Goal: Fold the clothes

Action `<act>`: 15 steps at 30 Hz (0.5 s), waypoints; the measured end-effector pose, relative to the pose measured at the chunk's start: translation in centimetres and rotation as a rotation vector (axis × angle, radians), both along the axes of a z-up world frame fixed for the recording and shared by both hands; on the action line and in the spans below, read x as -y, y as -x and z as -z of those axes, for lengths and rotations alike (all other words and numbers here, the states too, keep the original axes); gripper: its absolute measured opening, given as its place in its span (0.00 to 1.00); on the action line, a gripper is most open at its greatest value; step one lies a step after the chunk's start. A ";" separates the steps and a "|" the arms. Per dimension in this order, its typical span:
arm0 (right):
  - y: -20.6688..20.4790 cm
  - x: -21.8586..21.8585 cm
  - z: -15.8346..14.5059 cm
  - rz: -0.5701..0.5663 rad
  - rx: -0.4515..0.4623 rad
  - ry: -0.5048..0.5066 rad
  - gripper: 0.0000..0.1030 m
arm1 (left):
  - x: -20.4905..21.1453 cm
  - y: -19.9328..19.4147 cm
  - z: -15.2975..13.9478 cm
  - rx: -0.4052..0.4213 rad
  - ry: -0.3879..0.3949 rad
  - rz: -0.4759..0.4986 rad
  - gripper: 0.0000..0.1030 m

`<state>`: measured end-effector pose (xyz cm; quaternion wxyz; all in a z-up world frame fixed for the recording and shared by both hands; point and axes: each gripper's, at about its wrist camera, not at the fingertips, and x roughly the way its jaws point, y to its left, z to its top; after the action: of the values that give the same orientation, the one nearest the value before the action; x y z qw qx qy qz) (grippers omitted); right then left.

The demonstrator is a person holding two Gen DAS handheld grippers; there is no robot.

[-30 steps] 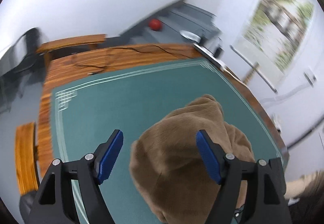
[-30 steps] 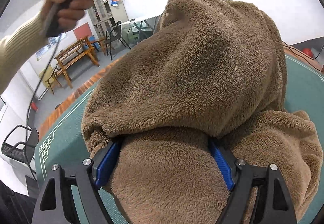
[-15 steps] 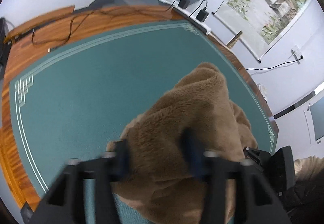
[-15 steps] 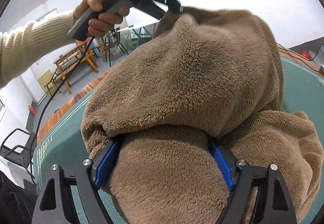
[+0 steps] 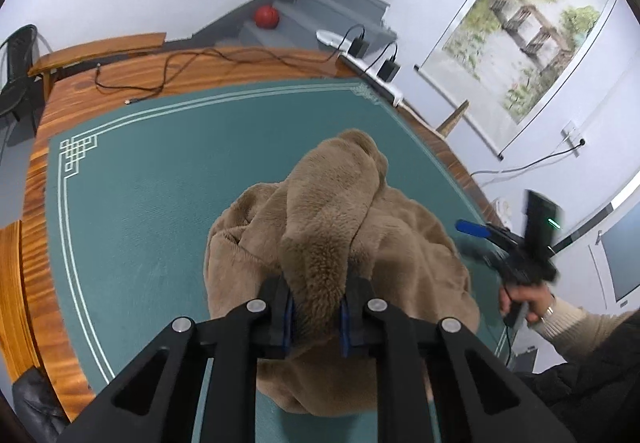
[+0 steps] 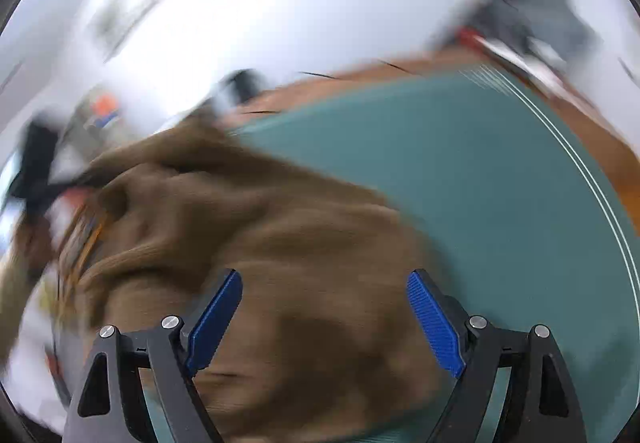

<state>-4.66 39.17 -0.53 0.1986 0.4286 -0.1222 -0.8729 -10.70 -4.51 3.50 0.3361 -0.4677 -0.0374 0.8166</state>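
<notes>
A brown fleece garment (image 5: 320, 227) lies bunched on the green table mat (image 5: 140, 203). My left gripper (image 5: 316, 319) is shut on a raised fold of the garment and holds it up above the pile. My right gripper (image 6: 324, 319) is open, its blue pads apart, hovering just above the garment (image 6: 260, 243); that view is motion-blurred. The right gripper also shows in the left wrist view (image 5: 472, 239), to the right of the garment, held in a hand.
The mat covers a wooden table (image 5: 120, 75) with a black cable (image 5: 168, 71) at the far edge. Chargers and a power strip (image 5: 372, 55) sit at the far right corner. A red ball (image 5: 267, 17) lies on grey steps. A scroll painting (image 5: 528, 15) hangs right.
My left gripper came down and shut on a fold of the garment. My right gripper let go of the garment, opened and swung away to the right.
</notes>
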 end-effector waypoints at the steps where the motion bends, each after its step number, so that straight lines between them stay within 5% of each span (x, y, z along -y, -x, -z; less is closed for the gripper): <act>1: 0.7 -1.9 1.0 0.050 0.058 0.038 0.84 | 0.2 -0.4 -0.2 -0.003 -0.007 -0.002 0.18; 4: 1.3 -6.3 3.7 0.105 0.160 0.087 0.84 | 0.4 -1.1 -0.4 -0.005 -0.010 -0.005 0.18; 7: 1.7 -6.5 4.3 0.090 0.160 0.082 0.79 | 0.3 -1.0 0.4 0.013 0.000 -0.010 0.18; 13: 1.9 -3.7 5.0 -0.030 0.191 0.088 0.42 | -0.7 0.2 2.3 0.045 0.051 -0.020 0.19; 15: 1.8 -3.4 5.5 -0.041 0.208 0.118 0.36 | -1.3 0.9 3.2 0.042 0.099 -0.024 0.19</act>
<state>-6.46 42.53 -5.99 0.2275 0.5067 -0.1843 -0.8109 -11.56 -3.19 0.33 0.3018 -0.5001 -0.0098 0.8116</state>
